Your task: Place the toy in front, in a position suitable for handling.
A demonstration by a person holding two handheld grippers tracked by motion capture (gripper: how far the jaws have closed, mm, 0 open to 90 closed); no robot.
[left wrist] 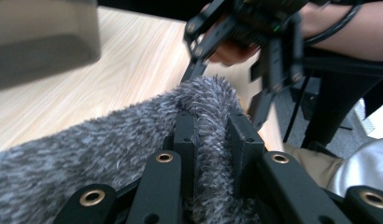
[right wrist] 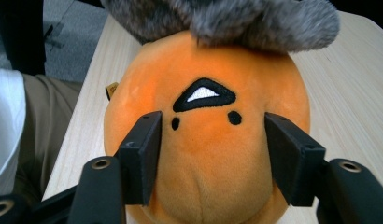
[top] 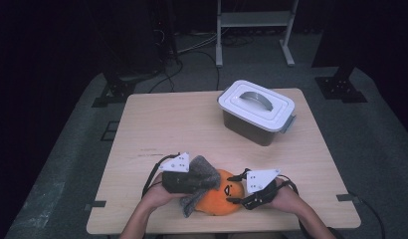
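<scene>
We hold orange plush toy [top: 219, 199] at near table [top: 192, 124] edge: right gripper [right wrist: 210, 154] clamps its body, left gripper [left wrist: 213, 135] pinches fold of grey fuzzy cloth [left wrist: 110, 144] draped over it. Step: wrapping or unwrapping, cannot tell. Next: steady toy, draw cloth clear with 1 hand.

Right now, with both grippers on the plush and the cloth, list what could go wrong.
1. The left gripper pinches just a narrow fold of the grey cloth; a pull might slip it free.
2. The right gripper squeezes the orange plush by its rounded sides, so it could squirt out.
3. The plush lies near the table edge and could drop off.
</scene>
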